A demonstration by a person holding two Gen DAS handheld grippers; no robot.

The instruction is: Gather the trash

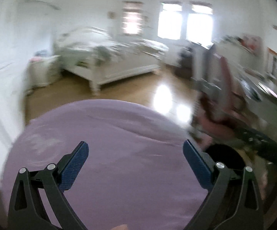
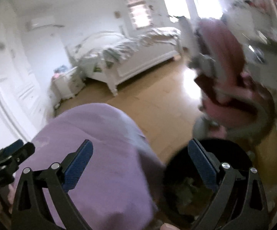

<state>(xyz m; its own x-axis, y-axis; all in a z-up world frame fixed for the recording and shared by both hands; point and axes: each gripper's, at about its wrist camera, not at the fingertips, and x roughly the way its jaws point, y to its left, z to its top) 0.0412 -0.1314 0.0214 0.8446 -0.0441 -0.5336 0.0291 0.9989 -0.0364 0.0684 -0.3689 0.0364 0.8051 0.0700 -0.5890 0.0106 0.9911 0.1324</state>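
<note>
Both grippers empty above purple cover and bin.
Left gripper [image 1: 136, 158] and right gripper [image 2: 140, 157] gape wide, holding nothing; hasty swings risk toppling the black bin [image 2: 178, 172].

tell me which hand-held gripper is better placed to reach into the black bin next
Right hand-held gripper: it is open, with the black bin just below its right finger. The left hand-held gripper sits over the purple cover.

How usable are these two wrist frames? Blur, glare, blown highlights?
Left wrist: heavy motion blur on the room; bright windows blown out, glare patch on the wooden floor; left gripper itself sharp. Right wrist: pink chair smeared, round black bin dark and soft.
</note>
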